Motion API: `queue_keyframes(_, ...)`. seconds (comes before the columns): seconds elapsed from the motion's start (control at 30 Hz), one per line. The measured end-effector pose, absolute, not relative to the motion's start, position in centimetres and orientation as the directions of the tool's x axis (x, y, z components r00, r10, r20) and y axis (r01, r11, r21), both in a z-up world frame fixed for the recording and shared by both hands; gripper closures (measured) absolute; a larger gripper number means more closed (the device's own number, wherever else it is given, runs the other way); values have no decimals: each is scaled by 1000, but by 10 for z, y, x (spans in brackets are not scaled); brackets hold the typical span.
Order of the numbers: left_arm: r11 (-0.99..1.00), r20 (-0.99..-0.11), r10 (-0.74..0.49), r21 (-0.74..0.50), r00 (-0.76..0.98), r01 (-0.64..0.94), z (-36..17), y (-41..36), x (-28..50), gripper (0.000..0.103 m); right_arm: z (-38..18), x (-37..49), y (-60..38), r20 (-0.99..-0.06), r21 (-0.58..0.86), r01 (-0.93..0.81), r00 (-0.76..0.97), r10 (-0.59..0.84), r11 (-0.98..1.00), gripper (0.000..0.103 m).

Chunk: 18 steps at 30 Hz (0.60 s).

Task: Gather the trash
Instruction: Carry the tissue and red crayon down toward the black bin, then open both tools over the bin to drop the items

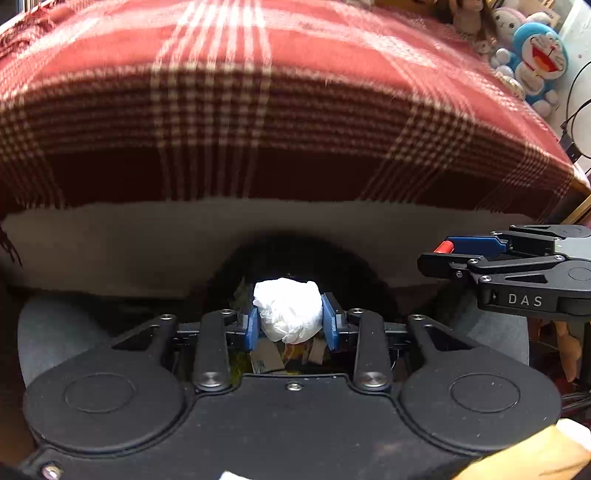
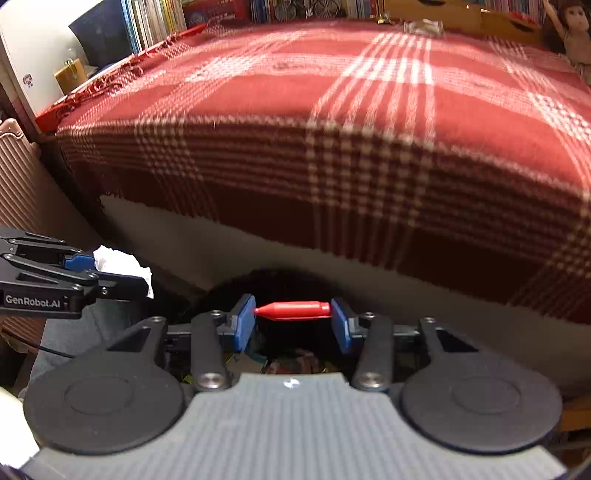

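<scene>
My left gripper (image 1: 291, 319) is shut on a crumpled white paper ball (image 1: 288, 308), held between its blue pads over a dark round bin opening (image 1: 295, 254) with scraps of packaging inside. The same paper ball (image 2: 122, 266) shows at the left of the right wrist view. My right gripper (image 2: 293, 321) is shut on a red pen cap (image 2: 293, 309), clamped lengthwise between its pads above the bin's black rim (image 2: 280, 280). In the left wrist view the right gripper (image 1: 448, 253) reaches in from the right with the red pen cap (image 1: 443, 246) at its tip.
A table with a red plaid cloth (image 1: 258, 92) stands right behind the bin, its white side panel (image 1: 147, 243) below. Plush toys (image 1: 535, 62) sit at the far right, books (image 2: 155, 18) at the back, a ribbed pink suitcase (image 2: 22, 192) at the left.
</scene>
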<state>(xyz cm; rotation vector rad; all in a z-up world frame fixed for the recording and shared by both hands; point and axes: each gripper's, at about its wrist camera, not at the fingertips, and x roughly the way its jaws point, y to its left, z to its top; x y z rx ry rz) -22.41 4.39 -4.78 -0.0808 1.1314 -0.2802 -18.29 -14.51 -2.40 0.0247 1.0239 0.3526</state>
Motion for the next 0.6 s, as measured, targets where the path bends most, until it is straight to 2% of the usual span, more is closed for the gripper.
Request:
queue_keyframes(0.17, 961, -913, -233, -163, 336, 223, -61, 33, -217, 71, -45, -186, -141, -873, 219, -236, 387, 298, 947, 52)
queue_keyframes(0.43, 955, -929, -219, -142, 299, 260, -65, 23, -210, 69, -52, -182, -136, -892, 204, -233, 356, 278, 951, 49)
queue_keyframes(0.5, 956, -931, -215, -140, 295, 256, -67, 19, -205, 66, -52, -180, -135, -894, 203, -237, 351, 278, 950, 49)
queue_keyframes(0.53, 957, -931, -215, -140, 295, 254, -67, 19, -204, 62, -53, -178, -134, -894, 201, -238, 351, 277, 950, 42)
queue_keyframes(0.6, 958, -932, -209, -135, 296, 252, -69, 16, -201, 55, -53, -177, -133, -895, 198, -240, 351, 276, 950, 40)
